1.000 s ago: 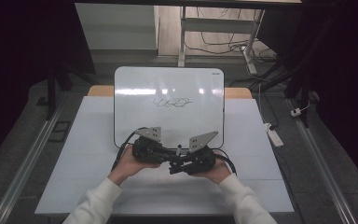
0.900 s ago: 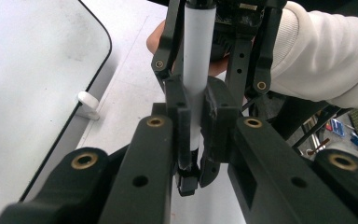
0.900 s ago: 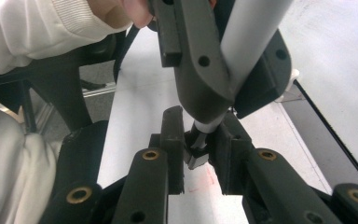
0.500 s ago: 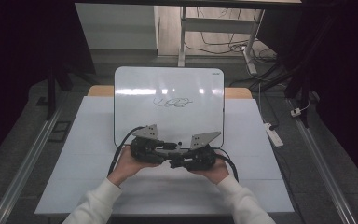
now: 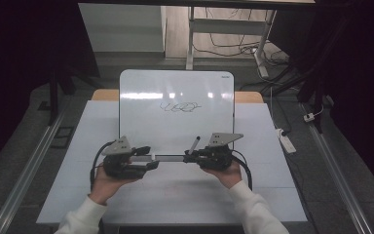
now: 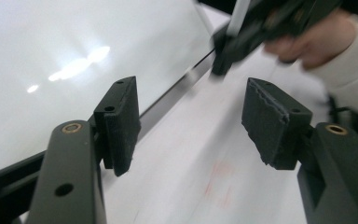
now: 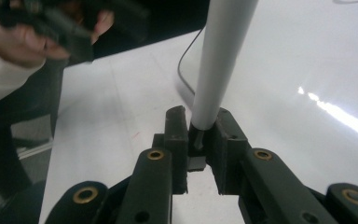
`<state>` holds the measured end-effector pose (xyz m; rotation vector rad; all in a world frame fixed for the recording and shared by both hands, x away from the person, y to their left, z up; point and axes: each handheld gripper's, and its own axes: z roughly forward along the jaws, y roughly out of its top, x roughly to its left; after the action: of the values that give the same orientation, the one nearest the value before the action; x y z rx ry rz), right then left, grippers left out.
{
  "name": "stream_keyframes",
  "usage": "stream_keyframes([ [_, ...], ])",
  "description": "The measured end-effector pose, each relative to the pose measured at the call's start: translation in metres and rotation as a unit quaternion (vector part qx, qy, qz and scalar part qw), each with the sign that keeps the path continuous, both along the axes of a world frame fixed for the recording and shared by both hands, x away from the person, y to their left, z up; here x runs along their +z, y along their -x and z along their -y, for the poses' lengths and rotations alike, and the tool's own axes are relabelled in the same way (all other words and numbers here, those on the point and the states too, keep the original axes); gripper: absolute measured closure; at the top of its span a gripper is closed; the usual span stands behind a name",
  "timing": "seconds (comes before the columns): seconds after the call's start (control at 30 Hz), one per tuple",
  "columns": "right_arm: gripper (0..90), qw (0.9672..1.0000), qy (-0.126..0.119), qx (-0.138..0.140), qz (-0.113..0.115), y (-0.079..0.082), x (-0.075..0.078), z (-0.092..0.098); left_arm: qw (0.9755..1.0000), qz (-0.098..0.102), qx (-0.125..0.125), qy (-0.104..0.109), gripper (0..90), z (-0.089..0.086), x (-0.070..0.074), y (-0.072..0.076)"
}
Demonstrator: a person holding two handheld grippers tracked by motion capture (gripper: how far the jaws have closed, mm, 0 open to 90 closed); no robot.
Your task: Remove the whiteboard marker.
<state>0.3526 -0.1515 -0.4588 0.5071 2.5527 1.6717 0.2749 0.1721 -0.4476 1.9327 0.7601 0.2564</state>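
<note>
At the near edge of the whiteboard (image 5: pixel 176 112), I am clamping the marker (image 7: pixel 219 60) by its lower end in my right gripper (image 5: pixel 213 155), jaws closed on it, its long axis rising up and away from the jaws toward the scribble (image 5: pixel 180 106). My left gripper (image 5: pixel 126 161) is sitting just beside, jaws apart and empty over the worktop (image 5: pixel 68 170). No containers are present.

White whiteboard (image 5: pixel 175 109) bears a black scribble (image 5: pixel 180 106); grey marker (image 7: pixel 216 65).

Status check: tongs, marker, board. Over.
Left tongs open, empty. Right tongs shut on marker. Whiteboard scribbled, nothing in the way.
</note>
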Motion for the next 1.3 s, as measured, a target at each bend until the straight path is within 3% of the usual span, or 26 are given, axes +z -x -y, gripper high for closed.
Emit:
stream_keyframes([
  [0.03,78.0,1.0000,-0.005,-0.005,0.001,-0.001,0.000,0.001,0.9997,-0.001,0.021,-0.010,37.4,-0.012,-0.008,0.009],
  [0.17,78.0,0.9994,-0.022,-0.025,0.005,-0.004,0.002,0.004,0.9984,-0.006,0.051,-0.022,36.6,-0.028,-0.021,0.020],
  [0.27,78.0,0.9983,-0.035,-0.045,0.008,-0.007,0.004,0.007,0.9961,-0.020,0.081,-0.028,36.2,-0.046,-0.041,0.028],
  [0.47,78.0,0.9939,-0.072,-0.082,0.014,-0.020,0.011,0.010,0.9929,-0.034,0.109,-0.033,33.9,-0.059,-0.057,0.028],
  [0.5,78.0,0.9929,-0.078,-0.088,0.018,-0.022,0.013,0.009,0.9915,-0.033,0.120,-0.040,33.4,-0.061,-0.060,0.026],
  [0.63,78.0,0.9897,-0.091,-0.106,0.029,-0.030,0.021,0.005,0.9898,-0.036,0.128,-0.051,31.0,-0.061,-0.063,0.024],
  [0.77,78.0,0.9861,-0.097,-0.126,0.049,-0.041,0.034,-0.001,0.9890,-0.034,0.135,-0.049,28.8,-0.063,-0.064,0.024],
  [0.83,78.0,0.9815,-0.108,-0.147,0.059,-0.048,0.043,0.000,0.9884,-0.037,0.138,-0.051,27.1,-0.064,-0.065,0.024],
  [0.87,78.0,0.9815,-0.108,-0.147,0.059,-0.048,0.043,0.000,0.9884,-0.037,0.138,-0.051,26.6,-0.064,-0.065,0.024],
  [0.9,78.0,0.9782,-0.120,-0.159,0.059,-0.053,0.046,0.002,0.9882,-0.038,0.139,-0.051,26.0,-0.064,-0.065,0.024],
  [0.93,78.0,0.9774,-0.122,-0.163,0.058,-0.056,0.047,0.002,0.9880,-0.038,0.141,-0.051,25.6,-0.063,-0.065,0.024],
  [1.3,78.0,0.9752,-0.140,-0.161,0.057,-0.078,0.058,-0.029,0.9871,-0.042,0.145,-0.055,24.3,-0.061,-0.068,0.020],
])
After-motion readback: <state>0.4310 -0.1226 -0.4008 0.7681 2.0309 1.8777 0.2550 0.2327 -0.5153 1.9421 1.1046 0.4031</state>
